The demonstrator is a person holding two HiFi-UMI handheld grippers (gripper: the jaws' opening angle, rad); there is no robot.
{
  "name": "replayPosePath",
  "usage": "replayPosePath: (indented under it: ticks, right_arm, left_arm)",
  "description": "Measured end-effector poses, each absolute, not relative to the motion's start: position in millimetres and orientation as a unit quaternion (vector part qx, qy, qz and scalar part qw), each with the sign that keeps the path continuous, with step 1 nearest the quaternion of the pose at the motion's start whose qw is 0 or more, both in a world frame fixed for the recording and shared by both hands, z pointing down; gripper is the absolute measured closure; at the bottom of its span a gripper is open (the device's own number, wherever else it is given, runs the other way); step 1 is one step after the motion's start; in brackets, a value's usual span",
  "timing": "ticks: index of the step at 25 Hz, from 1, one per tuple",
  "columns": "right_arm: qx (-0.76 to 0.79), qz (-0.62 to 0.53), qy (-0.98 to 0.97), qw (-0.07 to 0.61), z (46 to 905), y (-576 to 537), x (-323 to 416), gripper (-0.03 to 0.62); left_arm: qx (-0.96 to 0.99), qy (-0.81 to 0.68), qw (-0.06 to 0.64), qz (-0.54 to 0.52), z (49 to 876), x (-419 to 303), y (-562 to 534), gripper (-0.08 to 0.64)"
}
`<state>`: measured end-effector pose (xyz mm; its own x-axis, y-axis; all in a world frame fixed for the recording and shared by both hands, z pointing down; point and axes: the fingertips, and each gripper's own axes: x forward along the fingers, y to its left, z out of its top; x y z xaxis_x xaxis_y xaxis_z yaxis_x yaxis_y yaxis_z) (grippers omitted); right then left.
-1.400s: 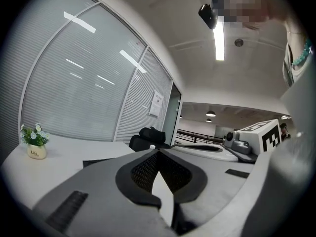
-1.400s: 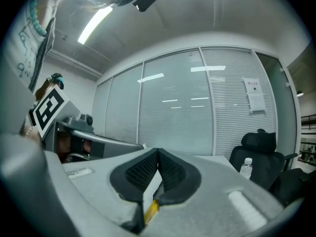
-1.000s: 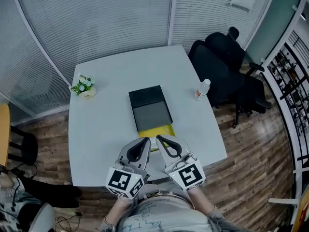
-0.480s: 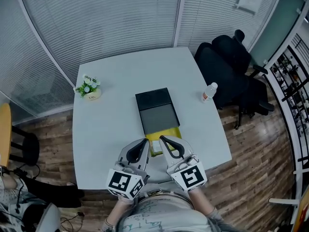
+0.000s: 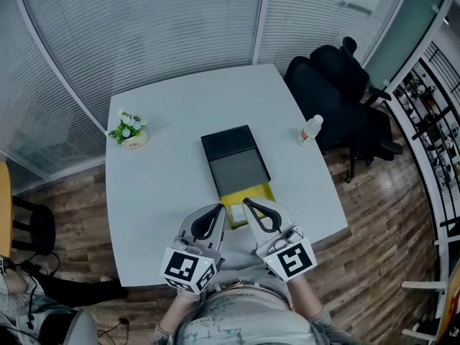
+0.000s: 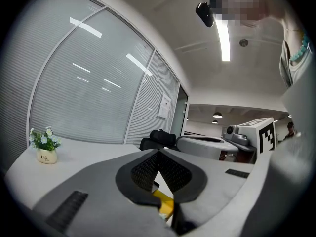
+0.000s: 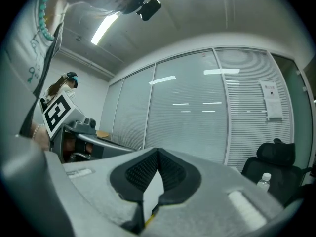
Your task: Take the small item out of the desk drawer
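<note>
A dark box-shaped drawer unit (image 5: 237,161) lies in the middle of the white table (image 5: 158,192). Its yellow drawer (image 5: 255,195) is pulled out toward me, and a small pale item (image 5: 236,213) lies in it. My left gripper (image 5: 217,210) and right gripper (image 5: 247,205) hover side by side at the near end of the drawer, both shut with nothing between the jaws. A strip of the yellow drawer (image 6: 164,205) shows below the shut jaws in the left gripper view. In the right gripper view the jaws (image 7: 158,155) meet at their tips.
A small potted plant (image 5: 126,131) stands at the table's left side and a water bottle (image 5: 310,129) near its right edge. A black office chair (image 5: 338,92) stands beyond the right corner. Slatted glass walls close the far side.
The head view has shifted slightly. Both grippers have stayed shut side by side at the near end of the open drawer.
</note>
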<state>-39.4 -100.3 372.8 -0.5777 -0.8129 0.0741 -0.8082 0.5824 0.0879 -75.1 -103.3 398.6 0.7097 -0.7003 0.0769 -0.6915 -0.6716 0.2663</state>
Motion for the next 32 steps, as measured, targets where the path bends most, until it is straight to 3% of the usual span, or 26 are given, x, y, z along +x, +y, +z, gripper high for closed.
replayPosePath:
  ticks: [15,32]
  right_arm:
    - [0.5,-0.037,-0.862,0.068,389,-114,-10,0.591]
    - [0.395,-0.02,-0.916,0.064,385,-134,14,0.591]
  left_arm:
    - [0.918,-0.37,0.143,-0.015,413,-85,-109,0.563]
    - [0.881,-0.455,0.129,-0.017,398,-38,-125,0.563]
